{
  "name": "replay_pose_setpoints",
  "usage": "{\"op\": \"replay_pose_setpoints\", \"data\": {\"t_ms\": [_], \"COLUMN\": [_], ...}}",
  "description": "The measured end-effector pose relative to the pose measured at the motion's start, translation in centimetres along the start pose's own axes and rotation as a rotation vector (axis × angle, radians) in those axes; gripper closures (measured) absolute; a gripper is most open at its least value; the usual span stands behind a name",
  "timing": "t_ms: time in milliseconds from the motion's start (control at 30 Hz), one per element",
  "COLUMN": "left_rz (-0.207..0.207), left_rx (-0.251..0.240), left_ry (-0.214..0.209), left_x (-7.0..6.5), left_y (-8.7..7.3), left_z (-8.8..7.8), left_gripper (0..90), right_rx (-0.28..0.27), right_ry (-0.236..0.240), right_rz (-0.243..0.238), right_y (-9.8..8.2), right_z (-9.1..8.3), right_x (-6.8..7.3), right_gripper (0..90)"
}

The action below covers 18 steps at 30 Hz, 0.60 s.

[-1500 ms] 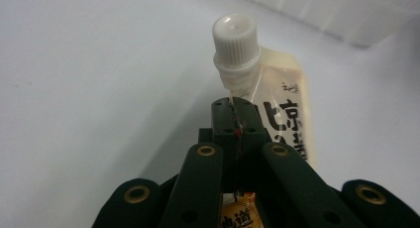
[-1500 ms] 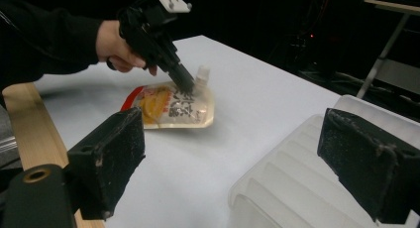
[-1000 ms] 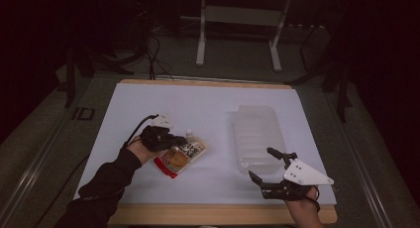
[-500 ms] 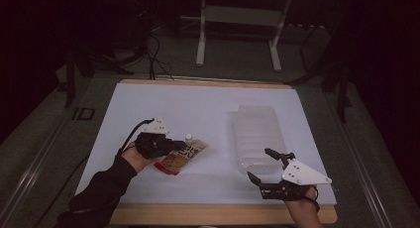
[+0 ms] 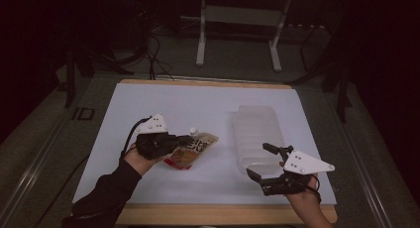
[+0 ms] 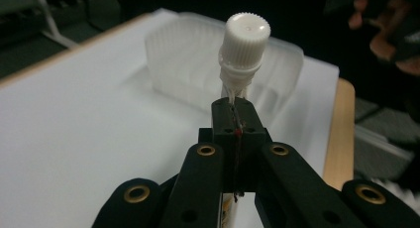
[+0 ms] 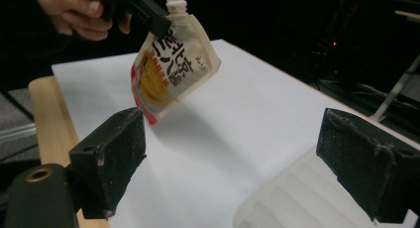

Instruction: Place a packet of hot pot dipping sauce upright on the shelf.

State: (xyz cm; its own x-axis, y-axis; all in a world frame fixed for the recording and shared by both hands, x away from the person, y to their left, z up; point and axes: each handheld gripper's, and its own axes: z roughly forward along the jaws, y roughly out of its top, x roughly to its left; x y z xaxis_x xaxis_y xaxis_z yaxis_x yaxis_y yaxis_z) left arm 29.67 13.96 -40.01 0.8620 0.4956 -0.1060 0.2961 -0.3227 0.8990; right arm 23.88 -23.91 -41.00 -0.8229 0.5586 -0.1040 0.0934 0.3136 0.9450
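Your right gripper (image 5: 267, 164) waits with jaws wide apart, nearest you, beside the clear tray (image 5: 257, 134); your left gripper (image 5: 178, 140) pinches the spouted pouch (image 5: 194, 149) below its cap, lifted off the table (image 5: 208, 104), likely for carrying trayward.

My left tool (image 5: 184, 139), a black two-jaw piece with a grey three-cornered plate on top, sits in my left hand (image 5: 141, 156) with its jaws pressed tight together and pointing to the right in the high view. My dark sleeve (image 5: 101, 193) runs up from the bottom left. My right tool (image 5: 258, 160), black with the same grey plate, is in my right hand (image 5: 302, 193) near the lower right, its jaws just opening further and standing wide apart with nothing gripped, aimed up and left.
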Motion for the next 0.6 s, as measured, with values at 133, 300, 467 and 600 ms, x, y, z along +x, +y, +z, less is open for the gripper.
{"op": "replay_pose_setpoints", "data": {"t_ms": [133,300,467,600], "left_rz": [0.009,0.018,0.038,0.041], "left_rx": [-0.036,-0.067,-0.090,-0.138], "left_ry": [-0.006,-0.015,-0.031,-0.034], "left_x": [-0.5,-1.1,-1.7,-2.1], "left_y": [0.7,1.4,1.9,2.0], "left_z": [0.1,0.4,0.6,0.5], "left_gripper": [90.0,90.0,90.0,90.0], "right_rx": [0.022,0.047,0.064,0.080], "right_ry": [0.049,0.067,0.117,0.137], "right_rz": [0.004,-0.031,-0.020,-0.017], "right_y": [1.0,2.0,3.1,4.2], "right_z": [0.2,0.6,1.0,1.3], "right_x": [-0.4,-0.6,-1.4,-2.0], "right_gripper": [10.5,14.4,19.8,21.8]}}
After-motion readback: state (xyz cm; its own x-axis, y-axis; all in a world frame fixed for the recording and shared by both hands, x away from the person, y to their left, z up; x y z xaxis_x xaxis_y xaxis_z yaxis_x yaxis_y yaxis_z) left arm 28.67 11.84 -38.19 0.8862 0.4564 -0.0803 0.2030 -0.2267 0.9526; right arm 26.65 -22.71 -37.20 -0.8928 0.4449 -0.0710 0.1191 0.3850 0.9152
